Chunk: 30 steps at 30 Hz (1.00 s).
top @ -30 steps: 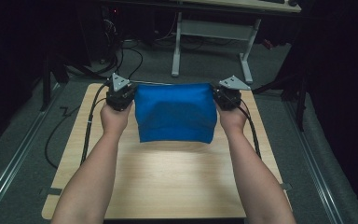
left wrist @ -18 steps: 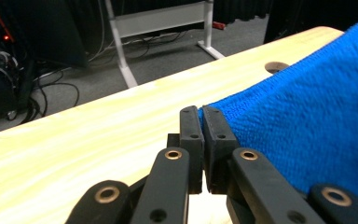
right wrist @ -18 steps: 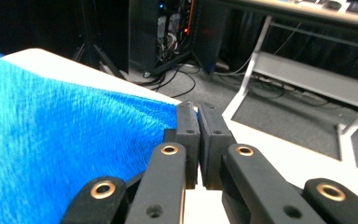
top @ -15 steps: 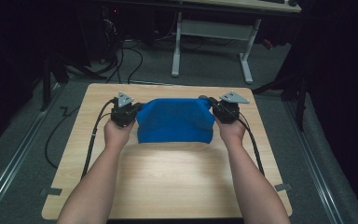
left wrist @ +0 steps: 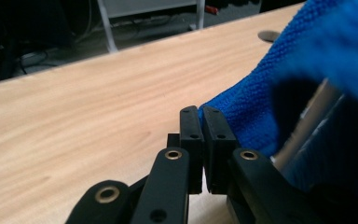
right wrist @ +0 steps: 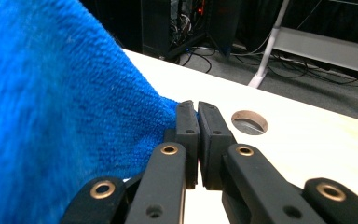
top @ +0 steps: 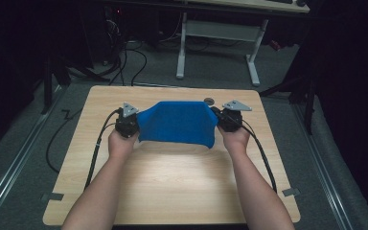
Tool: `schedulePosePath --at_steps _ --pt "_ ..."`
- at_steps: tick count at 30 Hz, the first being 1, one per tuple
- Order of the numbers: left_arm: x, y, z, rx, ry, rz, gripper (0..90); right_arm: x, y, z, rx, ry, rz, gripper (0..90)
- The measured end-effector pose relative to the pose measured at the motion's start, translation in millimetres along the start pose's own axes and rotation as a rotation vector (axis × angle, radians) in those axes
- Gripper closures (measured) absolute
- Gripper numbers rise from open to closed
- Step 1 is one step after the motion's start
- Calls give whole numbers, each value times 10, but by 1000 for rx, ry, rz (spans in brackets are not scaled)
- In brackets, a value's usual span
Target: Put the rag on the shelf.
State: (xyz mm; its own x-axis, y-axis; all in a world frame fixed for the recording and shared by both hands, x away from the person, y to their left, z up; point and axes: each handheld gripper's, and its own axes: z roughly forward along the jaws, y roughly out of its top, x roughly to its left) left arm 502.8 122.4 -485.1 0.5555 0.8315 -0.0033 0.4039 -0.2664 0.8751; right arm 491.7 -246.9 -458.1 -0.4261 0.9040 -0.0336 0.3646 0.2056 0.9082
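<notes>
The left tongs [left wrist: 202,116] are clenched on one corner of a blue cloth [top: 177,122], the right tongs [right wrist: 197,112] on the opposite corner. The cloth hangs stretched between them over the far half of the counter [top: 172,187], its lower edge seemingly touching the wood, though the high view leaves that unsure. Each grip catches only a thin bit of fabric. If the hands pull apart unevenly, a corner could slip free and the cloth land bunched, perhaps covering the round hole [right wrist: 249,122] near the far edge.
</notes>
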Motion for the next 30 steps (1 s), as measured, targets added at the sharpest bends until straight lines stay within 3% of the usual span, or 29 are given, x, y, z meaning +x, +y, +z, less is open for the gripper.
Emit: schedulePosePath --at_steps 7,19,23,30 --pt "-57 -99 14 15 -15 4 878 -25 -151 60 45 -3 21 881" --pt "-72 -151 21 27 -32 -6 869 -27 -260 51 45 -9 33 870" --pt "-55 -139 -15 7 -21 -41 800 -45 -262 25 43 -20 32 799" --pt "-35 -141 -51 19 -10 -30 804 -103 -235 -31 44 -36 36 713"
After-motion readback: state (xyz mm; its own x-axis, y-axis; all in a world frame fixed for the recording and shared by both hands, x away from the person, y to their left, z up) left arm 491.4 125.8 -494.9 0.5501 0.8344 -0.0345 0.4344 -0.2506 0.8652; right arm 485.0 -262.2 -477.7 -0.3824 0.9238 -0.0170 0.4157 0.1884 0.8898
